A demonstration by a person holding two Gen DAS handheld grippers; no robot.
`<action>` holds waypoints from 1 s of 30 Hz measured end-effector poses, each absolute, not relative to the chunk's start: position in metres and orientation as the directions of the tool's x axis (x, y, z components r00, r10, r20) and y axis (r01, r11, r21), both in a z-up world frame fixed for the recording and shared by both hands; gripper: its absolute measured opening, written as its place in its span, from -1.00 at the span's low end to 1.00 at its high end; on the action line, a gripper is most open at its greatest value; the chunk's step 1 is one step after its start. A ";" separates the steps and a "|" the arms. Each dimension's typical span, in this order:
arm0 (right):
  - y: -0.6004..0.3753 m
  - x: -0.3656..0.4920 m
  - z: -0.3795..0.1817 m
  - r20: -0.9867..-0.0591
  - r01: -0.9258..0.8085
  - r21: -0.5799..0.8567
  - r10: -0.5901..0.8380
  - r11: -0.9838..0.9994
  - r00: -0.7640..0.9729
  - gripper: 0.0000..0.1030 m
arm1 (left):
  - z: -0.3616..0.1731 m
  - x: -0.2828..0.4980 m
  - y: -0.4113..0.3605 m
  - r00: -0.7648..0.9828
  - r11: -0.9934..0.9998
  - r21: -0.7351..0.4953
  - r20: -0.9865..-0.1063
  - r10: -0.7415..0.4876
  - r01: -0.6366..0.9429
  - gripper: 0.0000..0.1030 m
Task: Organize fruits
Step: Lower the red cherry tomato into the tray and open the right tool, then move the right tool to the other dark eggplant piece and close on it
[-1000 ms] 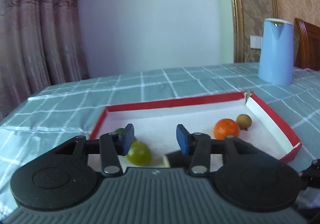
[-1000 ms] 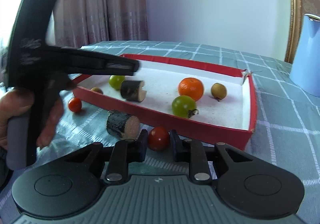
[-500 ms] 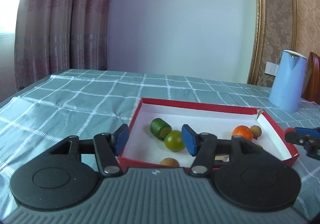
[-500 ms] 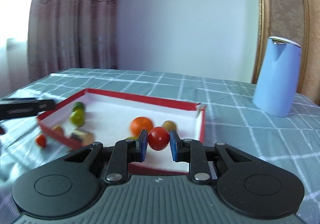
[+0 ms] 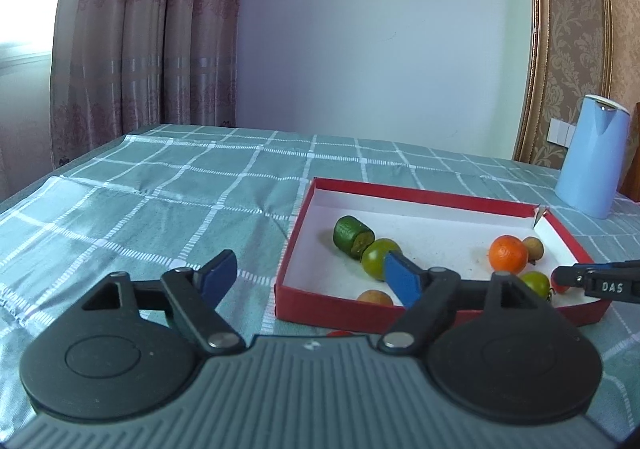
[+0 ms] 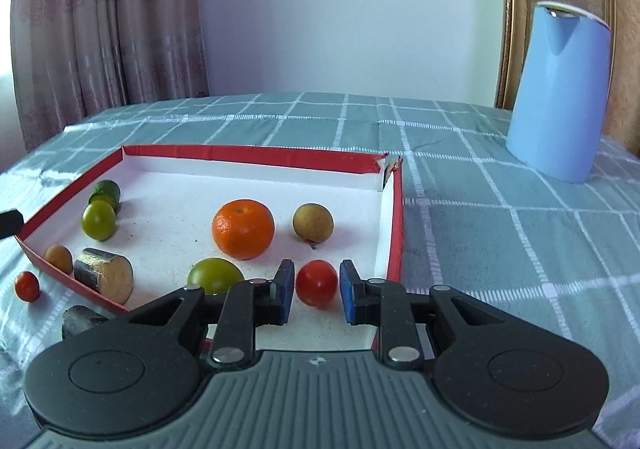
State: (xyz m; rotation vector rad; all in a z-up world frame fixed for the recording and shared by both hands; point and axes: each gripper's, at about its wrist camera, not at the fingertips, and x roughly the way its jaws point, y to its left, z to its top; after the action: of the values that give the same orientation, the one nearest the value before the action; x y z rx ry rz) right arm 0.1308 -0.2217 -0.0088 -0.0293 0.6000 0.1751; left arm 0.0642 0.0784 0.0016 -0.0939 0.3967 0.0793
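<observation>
The right gripper holds a red tomato between its blue pads, jaws nearly closed on it, low over the near right corner of the red tray; whether the fruit hangs just above the white floor or touches it cannot be told. The main risk, as I judge it, is the release: a round, smooth tomato let go from any height may roll toward the green tomato or the orange, or bounce against the low wall close by. Squeezing harder to steady it could split the skin. The left gripper is empty, its jaws opening wide, with one pad over the worktop and the other over the tray's near left corner. If it comes down as it stands, the tray wall lies between the pads and the box could be shoved or tipped, sending the fruit inside rolling. A second red tomato and a dark cut piece lie outside the tray on the cloth. Both lie close to the wall, so a careless reach may knock them along the worktop.
</observation>
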 end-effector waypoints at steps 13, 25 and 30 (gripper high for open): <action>-0.239 0.054 0.020 -0.272 -0.206 0.153 0.242 0.967 0.932 0.57 | -0.008 0.047 0.089 0.909 0.992 -0.072 -0.413 0.063 -0.101 0.73; -0.185 0.034 -0.004 -0.468 -0.340 0.104 0.348 0.935 0.812 0.57 | -0.021 0.065 0.105 0.844 0.982 -0.150 -0.536 0.020 -0.118 0.78; -0.160 0.043 -0.007 -0.508 -0.339 0.072 0.327 0.938 0.797 0.57 | -0.022 0.067 0.109 0.833 0.976 -0.166 -0.553 0.026 -0.141 0.80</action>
State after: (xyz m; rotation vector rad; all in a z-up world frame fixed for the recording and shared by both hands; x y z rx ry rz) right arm 0.0433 -0.1599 -0.0075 -0.0235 0.5417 0.3577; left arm 0.0672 0.1091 -0.0221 -0.2043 0.5810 0.0894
